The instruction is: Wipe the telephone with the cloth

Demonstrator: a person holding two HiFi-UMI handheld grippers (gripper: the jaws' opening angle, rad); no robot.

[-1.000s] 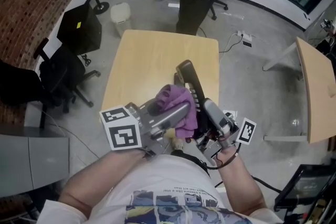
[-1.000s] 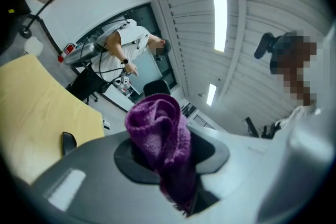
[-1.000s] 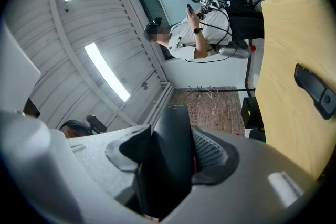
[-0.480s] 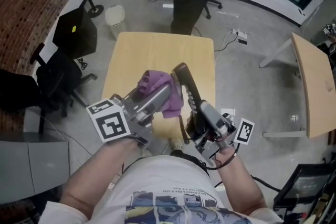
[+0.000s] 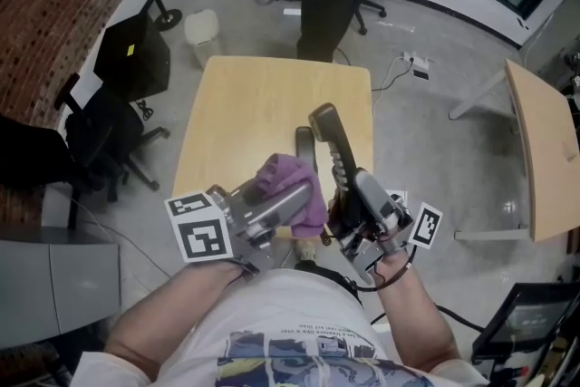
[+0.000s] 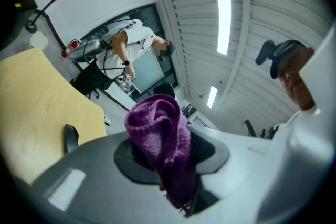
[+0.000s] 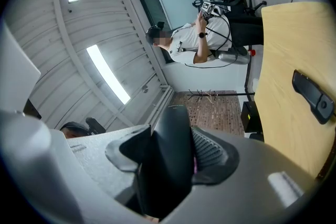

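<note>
The left hand-held gripper [image 5: 297, 197] reaches forward from the person's left forearm and points roughly level, angled toward the middle. Its jaws are clamped on a purple cloth [image 5: 294, 178]. The right hand-held gripper [image 5: 351, 195] sits close to the person's body and tilts upward. Its jaws are closed on the lower part of a black telephone handset [image 5: 330, 133], which sticks up and away from the person over the near end of the desk [image 5: 263, 91]. In the head view the cloth lies just beside the handset's lower half, low over the desk's near edge; whether the two touch cannot be told there. The left gripper view shows what the head view hides: the left hand-held gripper [image 6: 169, 150] pinches only the cloth's [image 6: 157, 131] lower folds, and the rest bunches up above the pads. The right gripper view shows the handset [image 7: 169, 152] filling the gap of the right hand-held gripper [image 7: 173, 161], with a sliver of purple at its right edge. A small black oblong piece [image 5: 304, 143] lies flat on the desk beyond the cloth, clearer in the right gripper view [image 7: 313, 97].
</note>
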